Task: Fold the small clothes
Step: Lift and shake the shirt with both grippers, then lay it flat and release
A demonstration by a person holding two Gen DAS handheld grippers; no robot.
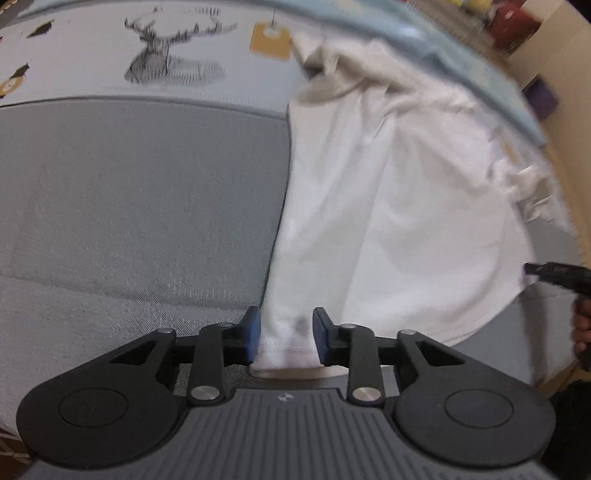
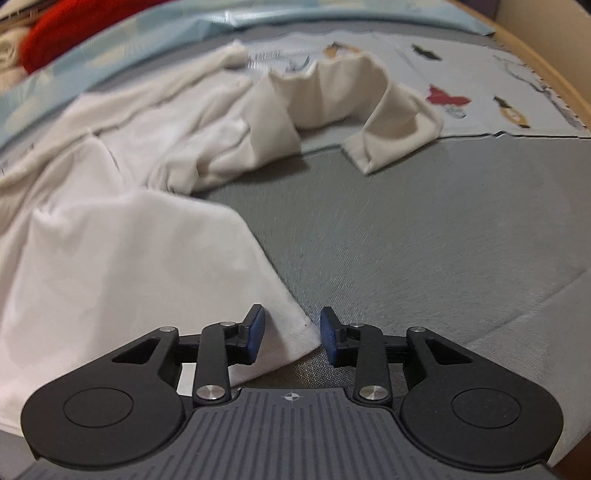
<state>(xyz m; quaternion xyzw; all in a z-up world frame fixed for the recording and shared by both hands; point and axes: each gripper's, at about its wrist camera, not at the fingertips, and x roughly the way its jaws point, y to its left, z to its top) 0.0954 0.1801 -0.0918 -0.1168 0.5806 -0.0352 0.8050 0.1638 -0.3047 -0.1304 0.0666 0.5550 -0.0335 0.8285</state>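
Note:
A white shirt [image 1: 399,206] lies rumpled on a grey padded surface [image 1: 140,206]. My left gripper [image 1: 286,338] is open, its blue pads on either side of the shirt's near hem corner, which lies between them. In the right wrist view the same white shirt [image 2: 122,243] spreads to the left, its cream sleeve [image 2: 369,110] bunched up at the back. My right gripper [image 2: 291,338] is open, with another hem corner of the shirt lying between its pads. The right gripper's tip [image 1: 554,271] also shows at the left wrist view's right edge.
A printed cloth with a deer drawing [image 1: 166,55] and a yellow tag [image 1: 269,38] lies behind the grey surface. A pale blue sheet [image 2: 110,40] borders the far side, with a red garment [image 2: 74,26] beyond it. Boxes [image 1: 517,22] stand at the far right.

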